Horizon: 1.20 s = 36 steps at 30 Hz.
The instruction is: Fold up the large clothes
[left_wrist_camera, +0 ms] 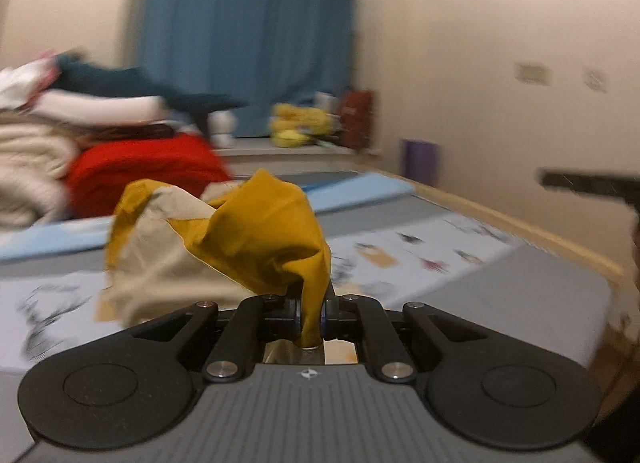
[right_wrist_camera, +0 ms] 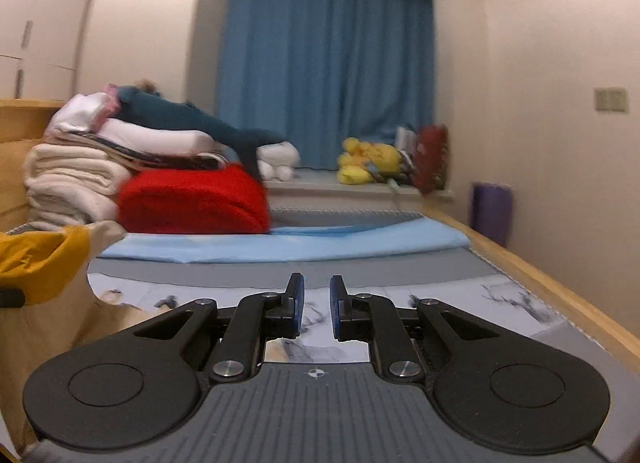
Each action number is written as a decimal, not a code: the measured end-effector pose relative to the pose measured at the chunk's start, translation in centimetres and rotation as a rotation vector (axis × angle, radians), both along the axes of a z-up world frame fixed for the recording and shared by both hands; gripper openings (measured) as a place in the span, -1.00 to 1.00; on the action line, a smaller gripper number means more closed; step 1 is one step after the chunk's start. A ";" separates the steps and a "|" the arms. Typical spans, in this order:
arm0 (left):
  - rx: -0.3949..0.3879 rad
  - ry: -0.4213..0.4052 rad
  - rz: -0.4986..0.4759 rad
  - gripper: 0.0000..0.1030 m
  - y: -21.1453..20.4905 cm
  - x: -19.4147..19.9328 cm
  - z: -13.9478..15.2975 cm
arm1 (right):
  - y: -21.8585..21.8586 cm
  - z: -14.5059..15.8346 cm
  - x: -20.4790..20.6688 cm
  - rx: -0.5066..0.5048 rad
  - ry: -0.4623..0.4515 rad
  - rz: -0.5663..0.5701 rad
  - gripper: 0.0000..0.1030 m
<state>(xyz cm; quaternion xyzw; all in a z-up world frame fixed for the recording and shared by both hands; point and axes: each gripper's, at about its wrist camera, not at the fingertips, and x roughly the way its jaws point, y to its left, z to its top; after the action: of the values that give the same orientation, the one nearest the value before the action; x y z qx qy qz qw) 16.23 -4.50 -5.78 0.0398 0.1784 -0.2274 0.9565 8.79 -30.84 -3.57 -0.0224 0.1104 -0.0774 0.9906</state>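
Left claw (left_wrist_camera: 311,309) pinches the mustard garment (left_wrist_camera: 256,231), bunched just ahead.

Cream walls (right_wrist_camera: 540,63) close in the room. A blue curtain (right_wrist_camera: 328,63) hangs at the far end above a grey sill (right_wrist_camera: 340,189). A wood-framed bed (right_wrist_camera: 540,283) fills the floor.
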 end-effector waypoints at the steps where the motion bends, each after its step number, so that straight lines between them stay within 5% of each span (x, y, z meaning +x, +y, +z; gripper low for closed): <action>1: 0.027 -0.004 -0.046 -0.85 -1.9 -0.2 -0.6 | -0.6 -0.1 0.0 0.001 0.004 -0.002 -0.73; 5: 0.145 0.024 -0.257 -0.85 -8.5 -0.9 -3.7 | -1.9 -0.8 0.1 -0.014 0.049 0.017 -0.73; 9: 0.317 0.155 -0.450 -0.84 -13.4 -1.5 -8.3 | -2.0 -1.0 1.5 0.011 0.075 0.030 -0.68; 11: 0.371 0.212 -0.495 -0.58 -14.4 -1.4 -9.9 | -1.8 -1.3 1.8 0.041 0.091 0.039 -0.58; 13: 0.335 0.260 -0.525 -0.22 -14.1 -1.0 -10.0 | -1.5 -1.8 1.7 0.084 0.124 0.066 -0.41; 16: 0.197 0.308 -0.556 -0.03 -11.9 -0.3 -8.5 | -1.0 -2.7 2.8 0.169 0.207 0.144 -0.08; 21: 0.053 0.331 -0.497 -0.01 -7.5 1.6 -6.6 | 1.8 -5.9 5.9 0.258 0.458 0.262 0.06; 26: -0.008 0.329 -0.301 -0.02 -2.6 4.2 -5.3 | 4.5 -10.6 7.6 0.194 0.750 0.245 -0.03; 27: -0.014 0.332 -0.248 -0.02 -1.5 4.9 -5.2 | 4.8 -11.0 7.8 0.184 0.775 0.249 -0.45; 29: -0.025 0.343 -0.160 -0.02 0.3 6.1 -5.0 | 5.2 -10.7 7.4 0.180 0.773 0.283 -0.85; 33: -0.009 0.385 -0.082 -0.11 1.6 7.7 -4.6 | 4.0 -8.9 6.1 0.238 0.703 0.305 -0.92; 36: 0.103 0.494 -0.081 -0.27 0.7 9.0 -6.9 | 3.2 -10.0 5.6 0.132 0.778 0.231 -0.92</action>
<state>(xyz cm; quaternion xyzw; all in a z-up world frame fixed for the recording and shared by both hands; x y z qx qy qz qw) 25.21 -3.83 -12.65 0.0386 0.4161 -0.2589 0.8708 14.36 -27.59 -13.59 0.0012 0.4782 0.0559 0.8765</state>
